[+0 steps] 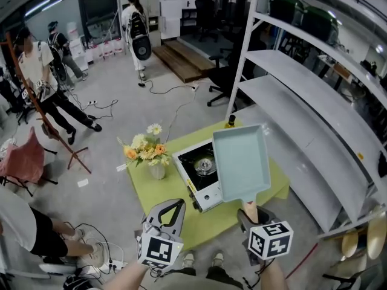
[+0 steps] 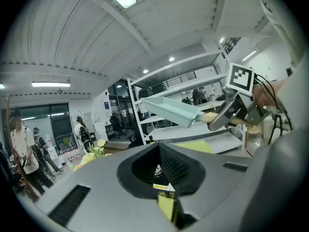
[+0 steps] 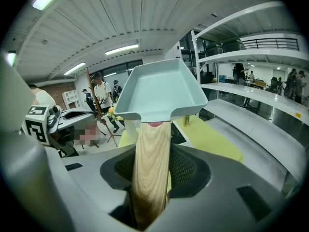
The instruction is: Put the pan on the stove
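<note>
A pale teal rectangular pan [image 1: 242, 159] with a wooden handle [image 3: 150, 178] hangs level in the air over the right part of the white portable stove [image 1: 195, 183]. My right gripper [image 1: 249, 216] is shut on that handle from the near side; the handle runs between its jaws [image 3: 154, 149]. The stove's burner [image 1: 204, 166] is bare, just left of the pan. My left gripper [image 1: 175, 203] hovers over the table's near edge, left of the stove, shut with nothing in it [image 2: 159, 146]. From the left gripper view the pan [image 2: 169, 109] and the right gripper [image 2: 227, 115] show up high at the right.
The stove sits on a green table [image 1: 163, 192]. A vase of flowers [image 1: 149, 153] stands left of the stove, and a small bottle [image 1: 230, 122] at the far edge. White shelving [image 1: 302, 101] runs along the right. People stand behind; cables lie on the floor.
</note>
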Demonstrator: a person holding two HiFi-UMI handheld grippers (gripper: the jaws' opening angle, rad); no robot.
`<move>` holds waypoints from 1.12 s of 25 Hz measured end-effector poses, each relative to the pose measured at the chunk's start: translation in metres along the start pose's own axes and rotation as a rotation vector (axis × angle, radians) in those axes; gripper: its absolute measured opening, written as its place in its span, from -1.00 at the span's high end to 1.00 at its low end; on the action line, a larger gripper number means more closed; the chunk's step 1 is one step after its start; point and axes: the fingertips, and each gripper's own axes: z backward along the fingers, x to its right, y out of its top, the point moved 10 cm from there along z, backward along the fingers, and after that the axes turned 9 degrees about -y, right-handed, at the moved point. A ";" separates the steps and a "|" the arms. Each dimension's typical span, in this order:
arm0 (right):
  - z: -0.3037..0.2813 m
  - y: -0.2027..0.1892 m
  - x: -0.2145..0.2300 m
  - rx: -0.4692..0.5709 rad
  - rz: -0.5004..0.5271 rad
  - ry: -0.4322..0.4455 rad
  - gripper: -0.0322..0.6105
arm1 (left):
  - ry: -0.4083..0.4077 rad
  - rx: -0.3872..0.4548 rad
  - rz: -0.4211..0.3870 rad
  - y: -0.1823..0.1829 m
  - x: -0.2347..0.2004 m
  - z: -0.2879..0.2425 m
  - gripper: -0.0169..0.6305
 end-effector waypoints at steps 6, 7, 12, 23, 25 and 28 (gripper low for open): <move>-0.039 0.011 0.015 -0.052 0.016 0.049 0.42 | 0.066 -0.027 0.039 -0.005 -0.003 -0.019 0.93; -0.045 0.013 0.018 -0.062 0.023 0.057 0.42 | 0.076 -0.033 0.047 -0.006 -0.003 -0.023 0.93; -0.078 0.022 0.030 -0.112 0.074 0.102 0.42 | 0.123 -0.066 0.068 -0.011 -0.005 -0.043 0.93; -0.156 0.027 0.047 -0.232 0.145 0.172 0.42 | 0.192 -0.101 0.140 -0.029 -0.007 -0.080 0.93; -0.170 0.027 0.047 -0.252 0.155 0.183 0.42 | 0.201 -0.114 0.155 -0.035 -0.009 -0.086 0.93; -0.187 0.024 0.049 -0.282 0.166 0.197 0.42 | 0.194 -0.113 0.184 -0.042 -0.011 -0.096 0.93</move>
